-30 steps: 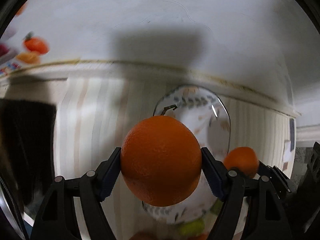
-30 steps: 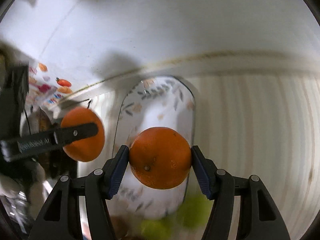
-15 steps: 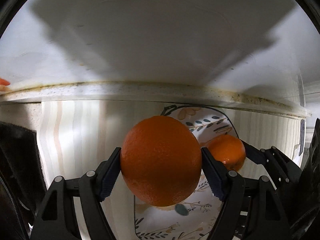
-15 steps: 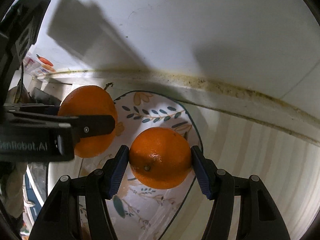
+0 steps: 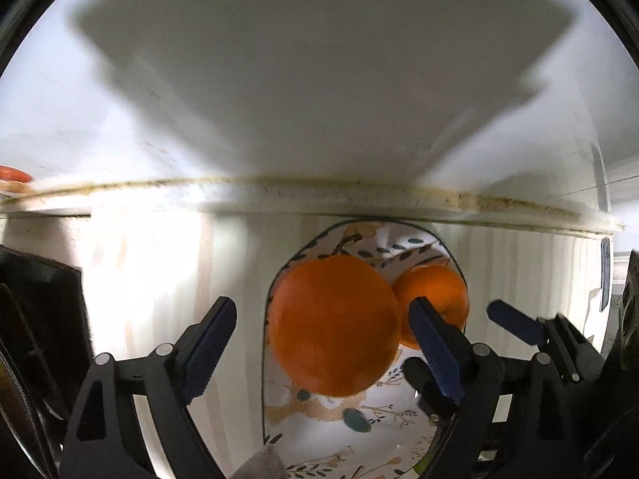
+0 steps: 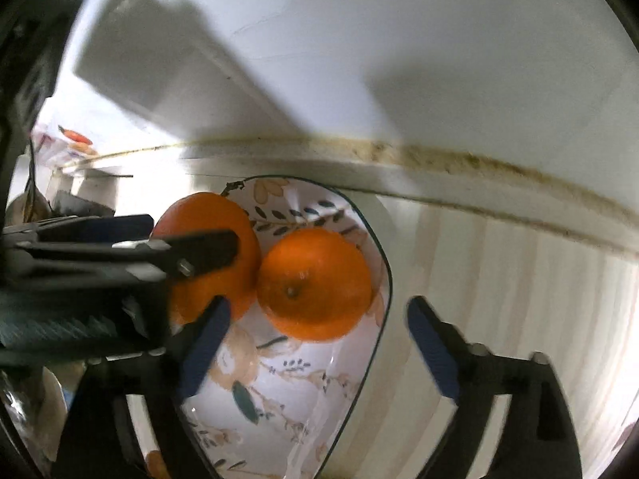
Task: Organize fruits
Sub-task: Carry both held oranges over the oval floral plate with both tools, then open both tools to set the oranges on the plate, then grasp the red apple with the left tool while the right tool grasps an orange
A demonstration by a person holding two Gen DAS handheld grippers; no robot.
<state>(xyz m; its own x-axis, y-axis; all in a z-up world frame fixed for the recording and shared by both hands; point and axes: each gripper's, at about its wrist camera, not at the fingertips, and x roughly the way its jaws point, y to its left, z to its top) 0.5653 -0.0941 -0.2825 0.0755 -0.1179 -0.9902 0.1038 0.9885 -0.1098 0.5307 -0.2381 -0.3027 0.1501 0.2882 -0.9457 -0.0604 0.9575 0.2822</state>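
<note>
Two oranges lie side by side on a white floral plate (image 6: pixel 279 391) with a dark rim. In the left wrist view, the larger orange (image 5: pixel 333 325) sits between the spread blue pads of my left gripper (image 5: pixel 319 343), which is open. The second orange (image 5: pixel 435 299) lies just right of it. In the right wrist view, that second orange (image 6: pixel 313 283) rests on the plate ahead of my open right gripper (image 6: pixel 315 347), and the first orange (image 6: pixel 209 251) is partly hidden behind the left gripper's finger (image 6: pixel 199 249). The plate also shows in the left wrist view (image 5: pixel 359 435).
The plate stands on a pale striped tabletop (image 6: pixel 499 299) close to a white wall (image 5: pixel 319 80) with a stained seam (image 6: pixel 459 159). A dark object (image 5: pixel 36 319) stands at the left. Printed fruit packaging (image 6: pixel 74 139) lies at the far left.
Both grippers have opened and let go of their oranges, which now rest on the plate. Both grippers have come lower and nearer the plate.
</note>
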